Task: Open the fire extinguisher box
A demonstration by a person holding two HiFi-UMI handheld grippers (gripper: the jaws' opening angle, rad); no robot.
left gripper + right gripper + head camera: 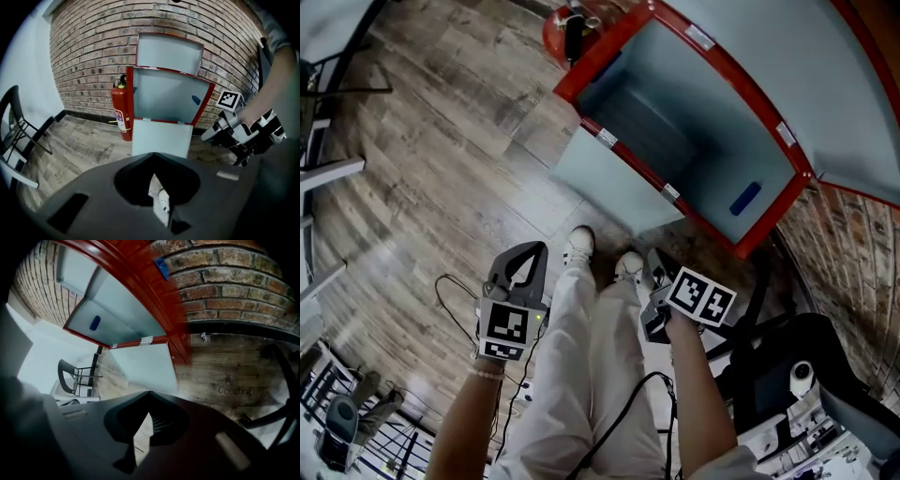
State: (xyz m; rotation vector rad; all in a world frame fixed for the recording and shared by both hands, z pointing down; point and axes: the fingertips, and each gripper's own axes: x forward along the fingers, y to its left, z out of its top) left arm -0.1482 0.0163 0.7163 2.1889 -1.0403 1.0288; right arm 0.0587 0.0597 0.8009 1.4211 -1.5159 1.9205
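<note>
Fire extinguisher box open, upper right of frame; task looks done. Your left gripper and right gripper closed, empty. Next: just withdraw.

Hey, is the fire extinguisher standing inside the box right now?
No, the fire extinguisher stands on the wooden floor beside the open box, outside its red frame.

Only one word reads clearly from here: "Coaching", printed faintly on the wooden floor near the fire extinguisher box, at the foot of the brick wall. The label on the red extinguisher, just left of the box, carries print too small to read. The blue tag inside the box shows no lettering I can make out.
</note>
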